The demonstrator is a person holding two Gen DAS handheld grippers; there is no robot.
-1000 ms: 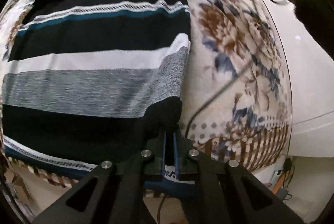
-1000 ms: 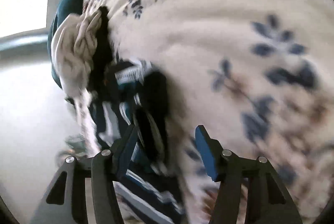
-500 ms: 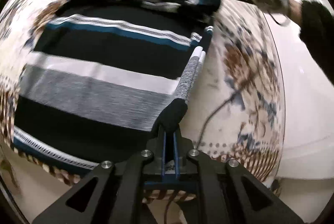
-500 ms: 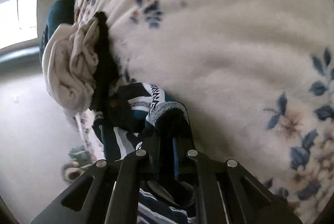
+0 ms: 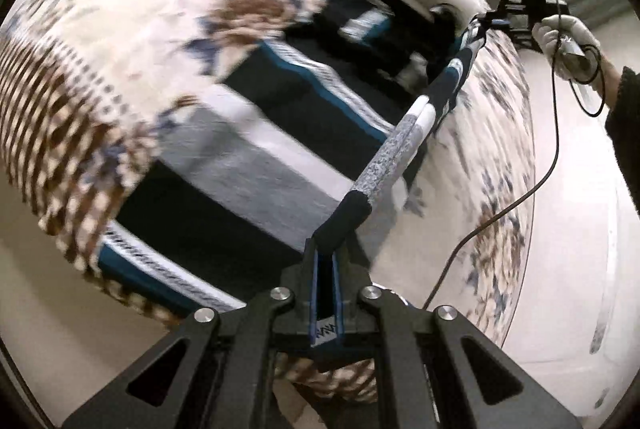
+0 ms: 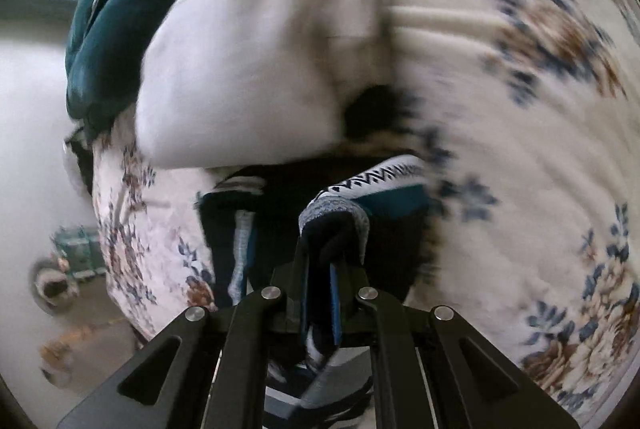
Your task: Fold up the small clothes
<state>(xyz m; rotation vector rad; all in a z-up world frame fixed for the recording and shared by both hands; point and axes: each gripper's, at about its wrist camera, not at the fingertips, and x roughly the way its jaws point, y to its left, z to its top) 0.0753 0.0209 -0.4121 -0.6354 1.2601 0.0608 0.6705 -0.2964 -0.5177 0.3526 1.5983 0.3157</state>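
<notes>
A striped sweater (image 5: pixel 256 153) in black, white, grey and teal lies on a floral tablecloth (image 5: pixel 120 41). My left gripper (image 5: pixel 326 261) is shut on the sweater's near right corner. My right gripper (image 5: pixel 486 21), seen far off in the left wrist view, is shut on the far end of the same edge (image 5: pixel 404 141), which is stretched taut and lifted between the two. In the right wrist view the right gripper (image 6: pixel 322 265) is shut on a bunched corner of the sweater (image 6: pixel 340 217).
A white garment (image 6: pixel 248 69) and a dark teal garment (image 6: pixel 116 13) lie heaped beyond the sweater. The table's rounded edge (image 5: pixel 532 189) runs down the right, with pale floor beyond. A black cable (image 5: pixel 548 165) hangs from the right hand.
The right gripper has shut on the sweater's far corner. Both grippers have lifted the right edge off the cloth and swung it leftwards over the sweater.
</notes>
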